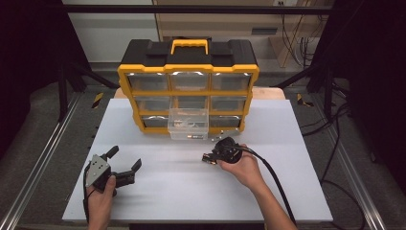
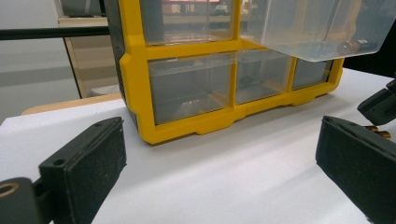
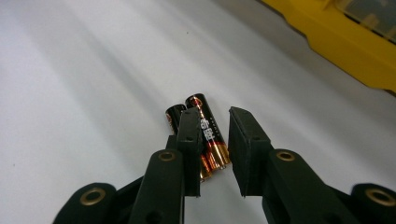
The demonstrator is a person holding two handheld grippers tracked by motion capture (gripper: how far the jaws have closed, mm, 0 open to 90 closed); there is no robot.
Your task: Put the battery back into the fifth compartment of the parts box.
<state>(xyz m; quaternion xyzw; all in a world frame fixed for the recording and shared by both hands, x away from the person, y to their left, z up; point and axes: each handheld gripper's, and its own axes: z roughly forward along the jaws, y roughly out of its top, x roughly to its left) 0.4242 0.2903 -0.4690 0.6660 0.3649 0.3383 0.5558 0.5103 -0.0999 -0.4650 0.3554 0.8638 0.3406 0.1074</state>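
Observation:
Two black-and-gold batteries (image 3: 208, 135) lie side by side on the white table (image 3: 84, 93). My right gripper (image 3: 215, 135) points down at them with its jaws drawn narrow: one battery sits between the pads, and the other lies under the left pad. In the high view the right gripper (image 1: 207, 158) hovers just in front of the pulled-out clear drawer (image 1: 188, 123) of the yellow-and-black organizer (image 1: 188, 72). My left gripper (image 1: 125, 158) rests at the front left, open and holding nothing, its wide jaws facing the organizer (image 2: 140, 84).
The clear drawer (image 2: 322, 28) sticks out of the bottom row and holds a battery (image 2: 355, 45). The other drawers are shut. A black cable (image 1: 273, 177) trails from the right gripper toward the front edge. Metal rails run along both sides of the table.

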